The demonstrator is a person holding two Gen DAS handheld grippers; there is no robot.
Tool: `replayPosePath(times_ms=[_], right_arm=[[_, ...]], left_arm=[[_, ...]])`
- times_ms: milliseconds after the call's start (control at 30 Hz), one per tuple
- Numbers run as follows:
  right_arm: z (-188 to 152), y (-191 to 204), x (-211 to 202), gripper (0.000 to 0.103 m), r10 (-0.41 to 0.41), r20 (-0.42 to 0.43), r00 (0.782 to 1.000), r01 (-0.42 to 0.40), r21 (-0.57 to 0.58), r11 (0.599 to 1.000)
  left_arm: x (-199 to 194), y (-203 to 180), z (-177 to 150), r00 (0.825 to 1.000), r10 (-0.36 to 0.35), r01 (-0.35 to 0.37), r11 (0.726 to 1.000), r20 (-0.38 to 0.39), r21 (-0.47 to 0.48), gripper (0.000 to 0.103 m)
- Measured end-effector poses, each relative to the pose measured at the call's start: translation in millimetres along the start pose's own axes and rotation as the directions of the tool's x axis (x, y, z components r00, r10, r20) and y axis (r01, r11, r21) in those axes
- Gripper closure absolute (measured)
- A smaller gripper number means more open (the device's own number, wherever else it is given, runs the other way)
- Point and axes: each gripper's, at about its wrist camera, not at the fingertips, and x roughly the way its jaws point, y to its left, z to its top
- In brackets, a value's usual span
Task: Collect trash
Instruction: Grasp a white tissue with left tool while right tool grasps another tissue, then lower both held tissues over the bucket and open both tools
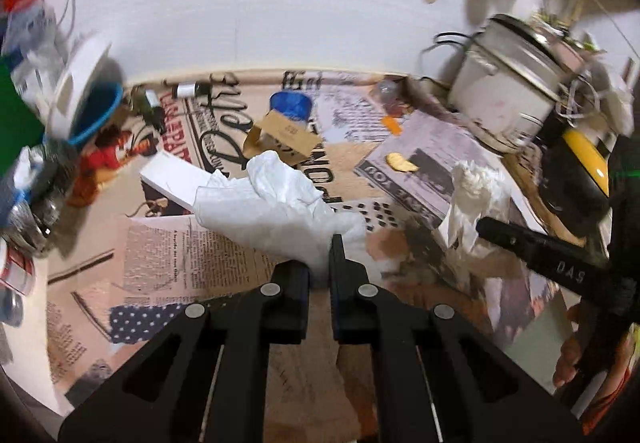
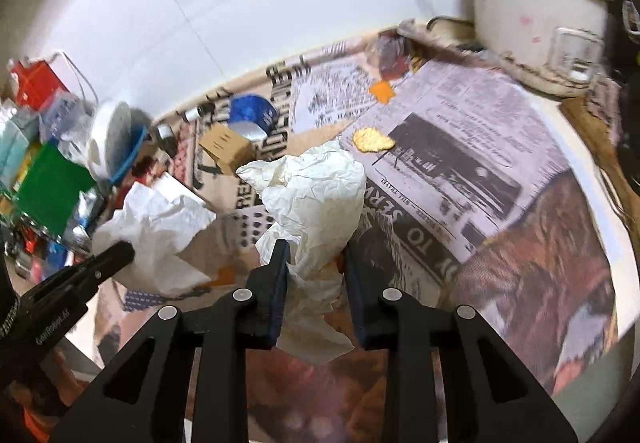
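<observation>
Left tool (image 1: 320,263) pinches a white tissue (image 1: 272,211) directly ahead. Right tool (image 2: 314,263) pinches crumpled paper (image 2: 316,195) between its fingers. Both appear light, soft, compressible; grip the bunched folds, above the bench (image 2: 500,171).

Newsprint-covered table (image 2: 520,203), chip (image 2: 373,140), cardboard box (image 2: 228,151), rice cooker (image 2: 536,11)

Crumpled tissues: two (image 1: 272,203) (image 1: 476,195)
Chips: one yellow (image 2: 372,141), one orange (image 2: 382,91)
Cardboard boxes: one (image 2: 226,147)
Rice cookers: one (image 1: 508,83)
Grippers: two (image 1: 320,267) (image 2: 314,271)
</observation>
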Motion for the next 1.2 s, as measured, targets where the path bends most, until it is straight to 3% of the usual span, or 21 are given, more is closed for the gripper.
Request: replayPosePath(times_ms=[267, 567, 900, 1200], right_arm=[[-33.5, 15.6, -66.0, 0.078, 0.002, 0.09, 0.996, 0.002, -0.038, 0.999], [-75.6, 7.0, -120.3, 0.078, 0.072, 0.116, 0.991, -0.055, -0.145, 0.988], [-134.2, -30.9, -174.8, 0.078, 0.148, 0.063, 0.987, -0.123, -0.29, 0.949], [-176.0, -66.7, -171.1, 0.078, 0.147, -0.032, 0.989, -0.151, -0.262, 0.953]], left_arm=[[-55.6, -22.7, -30.8, 0.999, -0.034, 0.034, 0.999, 0.031, 0.021, 0.096], [-109.2, -70.4, -86.3, 0.996, -0.005, 0.011, 0.998, 0.084, -0.067, 0.096], [-137.5, -147.2, -175.6, 0.993, 0.097, -0.084, 0.98, 0.065, -0.183, 0.096], [-117.1, -174.7, -227.5, 0.995, 0.094, -0.1, 0.974, -0.037, -0.202, 0.096]])
